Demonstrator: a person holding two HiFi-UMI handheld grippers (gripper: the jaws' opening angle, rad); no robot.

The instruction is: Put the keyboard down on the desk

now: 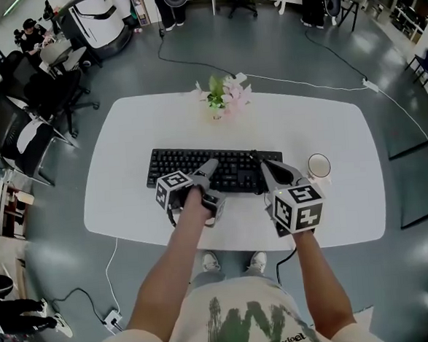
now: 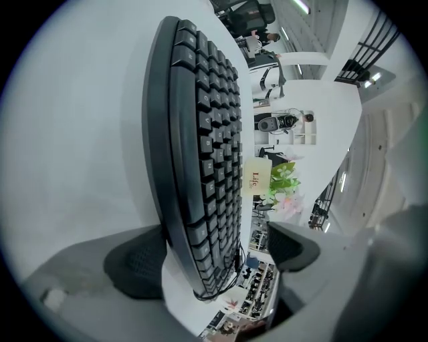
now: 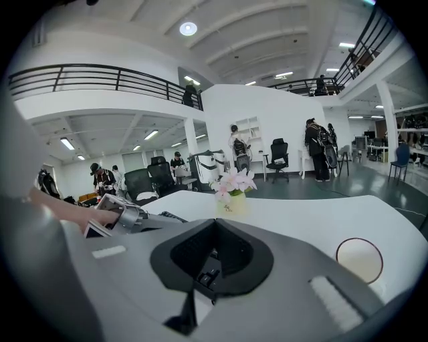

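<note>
A black keyboard (image 1: 228, 169) lies flat on the white desk (image 1: 124, 136), near its front edge. My left gripper (image 1: 215, 182) is at the keyboard's front edge, left of the middle. In the left gripper view the keyboard (image 2: 207, 147) runs between the wide-apart jaws of that gripper (image 2: 214, 257), with one pad (image 2: 294, 247) clear of the keys. My right gripper (image 1: 276, 171) is at the keyboard's right end. In the right gripper view its pads (image 3: 212, 257) are drawn close on a dark edge of the keyboard.
A small vase of pink flowers (image 1: 220, 100) stands behind the keyboard. A white cup (image 1: 319, 166) sits just right of the right gripper. Office chairs (image 1: 29, 136) stand left of the desk, and a cable (image 1: 318, 86) trails on the floor behind it.
</note>
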